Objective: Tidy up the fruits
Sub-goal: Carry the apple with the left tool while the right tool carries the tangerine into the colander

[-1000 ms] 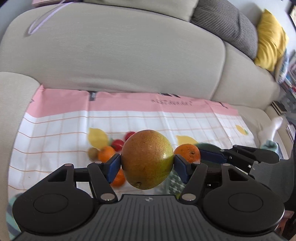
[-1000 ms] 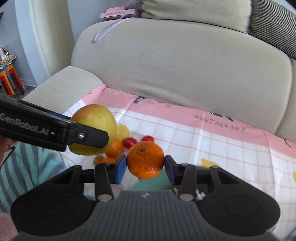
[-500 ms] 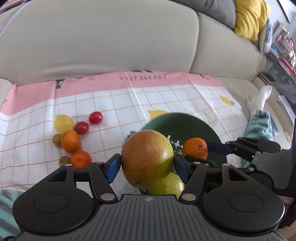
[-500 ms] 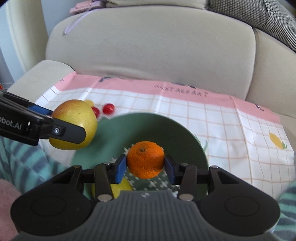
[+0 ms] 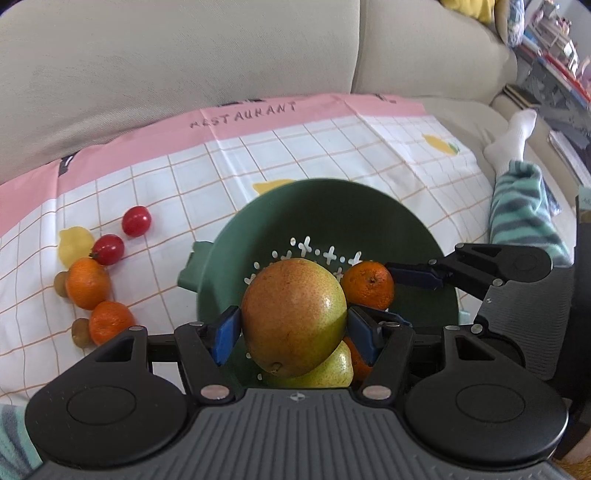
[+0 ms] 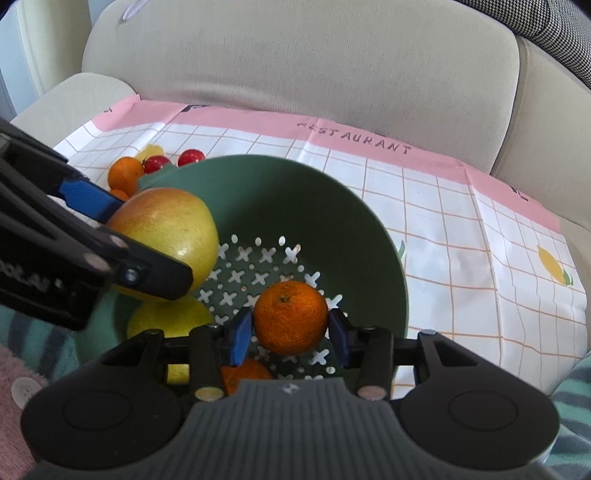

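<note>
Left wrist view: left fingers point(image 5: 293, 326) clamp a pear point(image 5: 293, 315), right fingers point(image 6: 290, 330) an orange point(image 6: 290, 315), over the colander point(image 5: 369, 218).

I see a beige sofa point(image 5: 177, 62) filling the top of both views, its back cushions running from 9 to 3 o'clock. Over its seat lies a checked cloth point(image 5: 332, 147) with a pink border, the word RESTAURANT printed on that border at about 12 o'clock, and lemon prints scattered across it. In the left view, at 2 o'clock, I can make out a white sock point(image 5: 513, 140) above a teal striped trouser leg point(image 5: 524, 218), with blurred shelves beyond. In the right view, a houndstooth cushion point(image 6: 546, 26) sits at 1 o'clock, and something pink and fuzzy point(image 6: 14, 373) shows at 8 o'clock.
</note>
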Demonstrator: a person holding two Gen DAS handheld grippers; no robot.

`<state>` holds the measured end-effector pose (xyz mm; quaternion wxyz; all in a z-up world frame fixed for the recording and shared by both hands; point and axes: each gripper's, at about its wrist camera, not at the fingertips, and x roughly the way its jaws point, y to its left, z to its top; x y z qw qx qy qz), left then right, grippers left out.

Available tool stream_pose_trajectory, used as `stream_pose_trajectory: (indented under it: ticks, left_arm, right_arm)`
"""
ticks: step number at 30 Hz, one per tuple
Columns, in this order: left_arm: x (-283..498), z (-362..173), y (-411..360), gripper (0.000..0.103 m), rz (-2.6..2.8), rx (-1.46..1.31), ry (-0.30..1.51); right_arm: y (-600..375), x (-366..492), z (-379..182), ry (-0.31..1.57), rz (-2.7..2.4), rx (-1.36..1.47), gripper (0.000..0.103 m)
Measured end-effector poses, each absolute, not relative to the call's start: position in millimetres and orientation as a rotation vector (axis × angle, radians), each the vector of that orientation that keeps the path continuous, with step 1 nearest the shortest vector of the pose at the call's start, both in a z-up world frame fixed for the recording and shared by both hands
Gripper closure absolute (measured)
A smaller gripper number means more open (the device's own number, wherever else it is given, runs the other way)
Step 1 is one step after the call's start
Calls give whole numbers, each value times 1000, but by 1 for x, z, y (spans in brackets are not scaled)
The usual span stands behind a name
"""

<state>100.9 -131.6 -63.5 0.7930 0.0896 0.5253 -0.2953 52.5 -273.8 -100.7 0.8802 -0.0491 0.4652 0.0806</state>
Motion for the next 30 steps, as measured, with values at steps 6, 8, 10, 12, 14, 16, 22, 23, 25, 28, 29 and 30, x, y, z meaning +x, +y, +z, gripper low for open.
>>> stream_pose_trajectory:
  ticks: [6,8,10,12,14,16,22,23,25,28,29,30]
  left_arm:
    - [107,-67,-140,31,-628,217,1136]
    - [107,-69,-145,31,-622,248,1128]
    - [108,-71,-147,31,-622,267,1122]
    - [110,-72,-149,31,-623,266,1125]
    - [113,-74,-151,31,-620,266,1130]
    - [115,-76,-154,31,-618,276,1133]
    - [117,-83,-162,31,-616,308,1140]
    - [118,-84,-162,31,-614,310,1143]
    - [119,-86,-164,31,-610,313,1149]
    - [119,-89,-165,31,-604,320,1156]
    - [119,-90,-165,31,-601,326,1156]
    - [119,-91,-166,31,-598,334,1158]
  right_arm:
    - [-268,55,-106,973,184,-150,60]
    - [-264,56,-108,974,187,-174,60]
    - [-260,56,-109,971,182,-209,60]
    - [-258,57,-110,970,180,-229,60]
    - [-258,57,-111,971,179,-241,60]
    - [-256,58,-112,969,179,-263,60]
    - [-251,59,-116,972,189,-329,60]
    - [-250,59,-116,973,191,-342,60]
    - [-247,59,-118,974,194,-367,60]
    - [-244,59,-120,975,197,-396,60]
    - [-244,59,-120,973,199,-400,60]
    - [-244,59,-120,975,200,-398,60]
